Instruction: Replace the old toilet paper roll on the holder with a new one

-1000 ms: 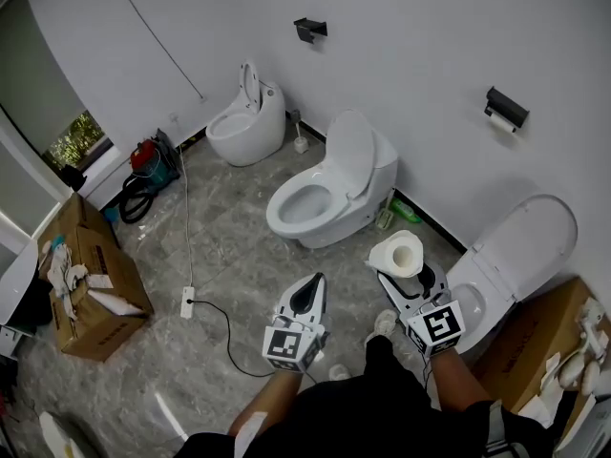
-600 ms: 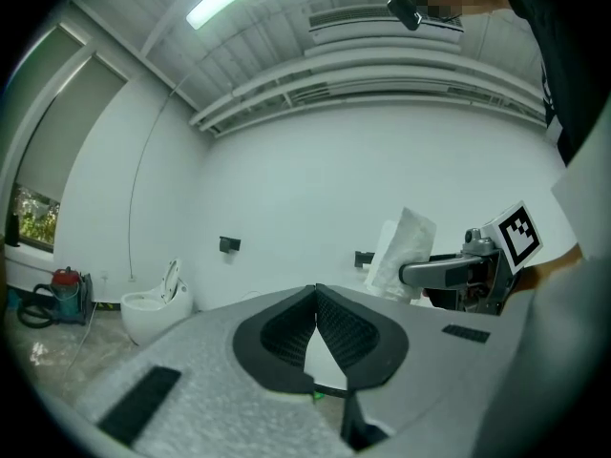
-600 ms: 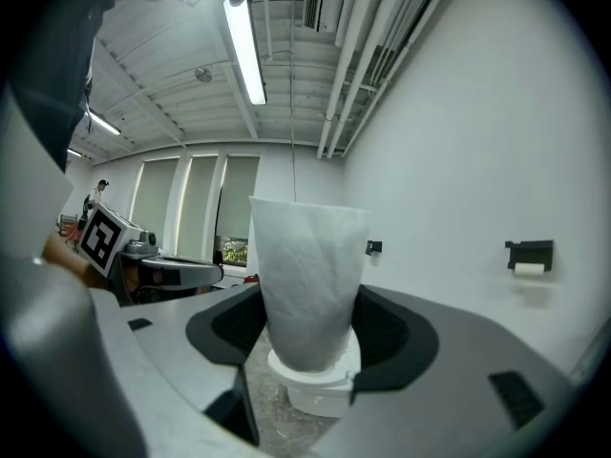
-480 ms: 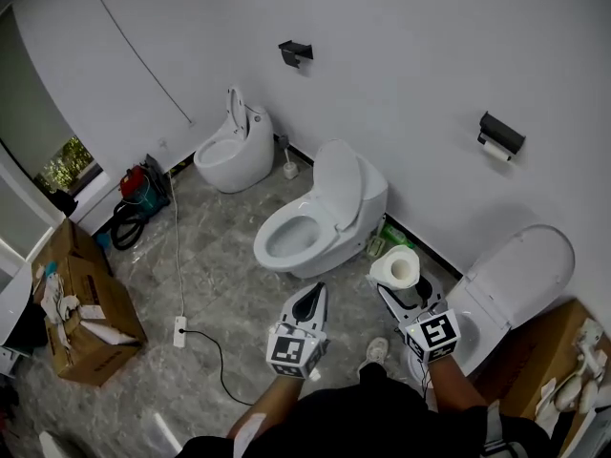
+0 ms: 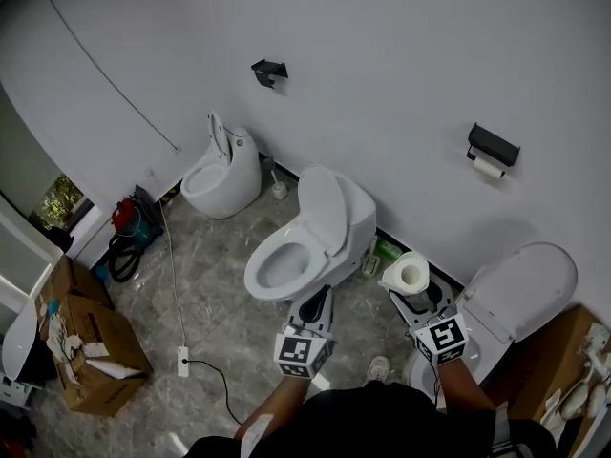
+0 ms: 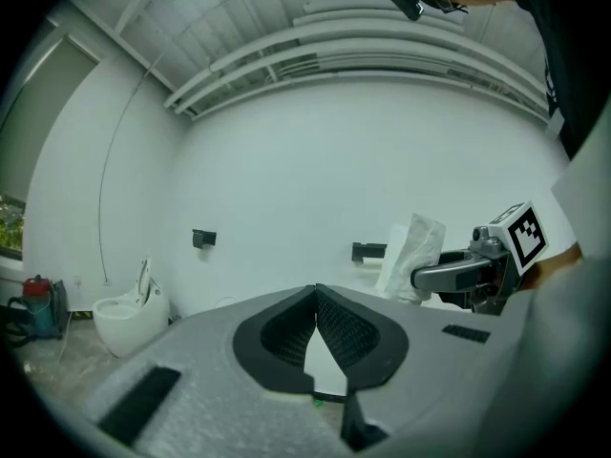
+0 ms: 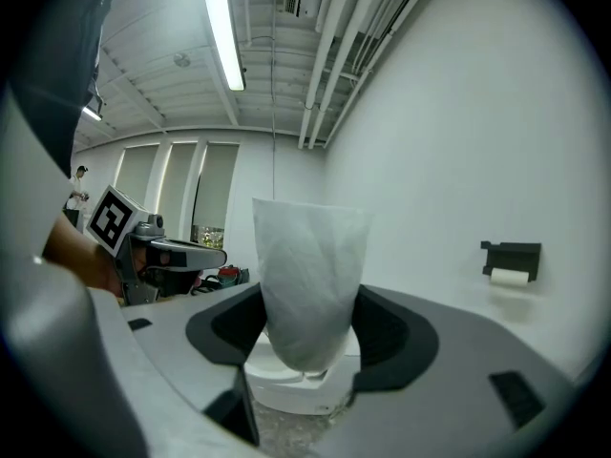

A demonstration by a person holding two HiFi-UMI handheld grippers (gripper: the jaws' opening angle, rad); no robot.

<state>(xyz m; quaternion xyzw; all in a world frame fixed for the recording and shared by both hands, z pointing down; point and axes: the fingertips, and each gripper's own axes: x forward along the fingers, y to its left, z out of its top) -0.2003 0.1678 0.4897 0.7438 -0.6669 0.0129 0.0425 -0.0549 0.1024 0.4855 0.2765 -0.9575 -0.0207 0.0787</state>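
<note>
A full white toilet paper roll (image 5: 410,274) sits between the jaws of my right gripper (image 5: 416,289), which is shut on it; in the right gripper view the new roll (image 7: 307,284) fills the gap between the dark pads. My left gripper (image 5: 316,305) is shut and holds nothing, its pads pressed together in the left gripper view (image 6: 316,324). A black wall holder (image 5: 494,145) with a thin old roll (image 5: 488,166) under it hangs on the white wall up and to the right. The same holder (image 7: 513,256) shows at the right of the right gripper view.
Three white toilets stand along the wall: one at the back (image 5: 222,172), one in the middle (image 5: 305,241), one at right (image 5: 506,303). A second black holder (image 5: 268,69) hangs further left. Cardboard boxes (image 5: 86,351) and a power cord (image 5: 181,356) lie on the grey floor.
Both grippers have moved forward toward the wall together with the person; the toilets and the right-hand holder look nearer. The new roll stays in the right gripper.
</note>
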